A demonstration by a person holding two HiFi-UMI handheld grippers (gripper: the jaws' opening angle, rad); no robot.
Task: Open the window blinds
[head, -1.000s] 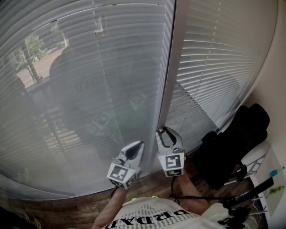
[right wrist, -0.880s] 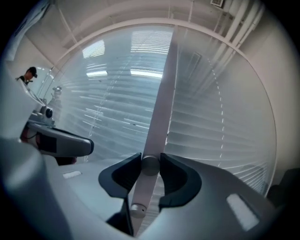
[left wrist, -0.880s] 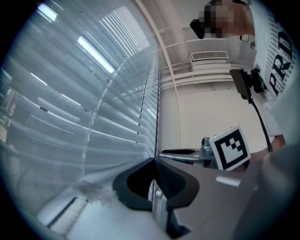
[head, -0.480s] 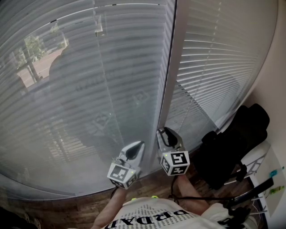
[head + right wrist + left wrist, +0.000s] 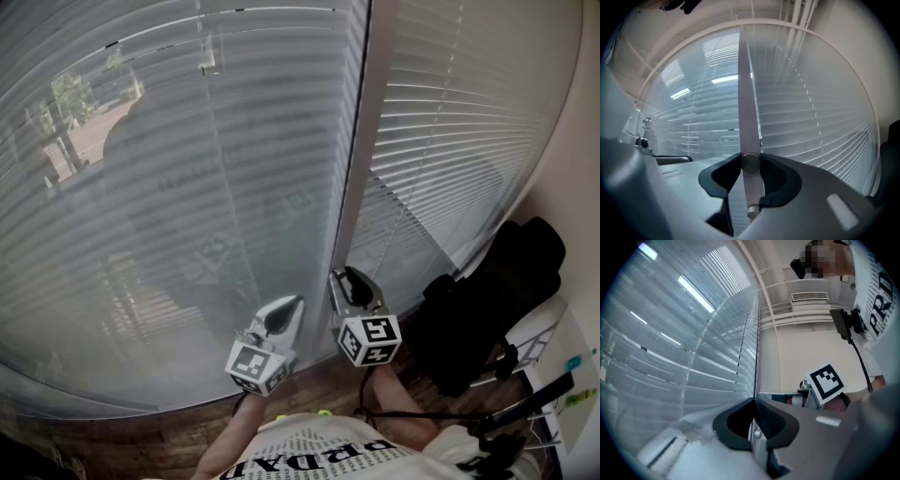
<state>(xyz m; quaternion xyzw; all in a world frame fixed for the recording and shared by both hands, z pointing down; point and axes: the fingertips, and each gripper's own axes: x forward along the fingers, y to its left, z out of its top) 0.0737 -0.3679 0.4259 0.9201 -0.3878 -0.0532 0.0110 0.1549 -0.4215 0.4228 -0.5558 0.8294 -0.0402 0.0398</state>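
Window blinds beyond the head view's top and left edges; trees hazy behind them.

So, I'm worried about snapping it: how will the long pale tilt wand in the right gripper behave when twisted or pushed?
The long pale tilt wand runs dead straight, so it probably stays stiff under a twist. Its bottom end hangs free past the right gripper, so a sideways push would likely swing it. It looks smooth, so it may slip.
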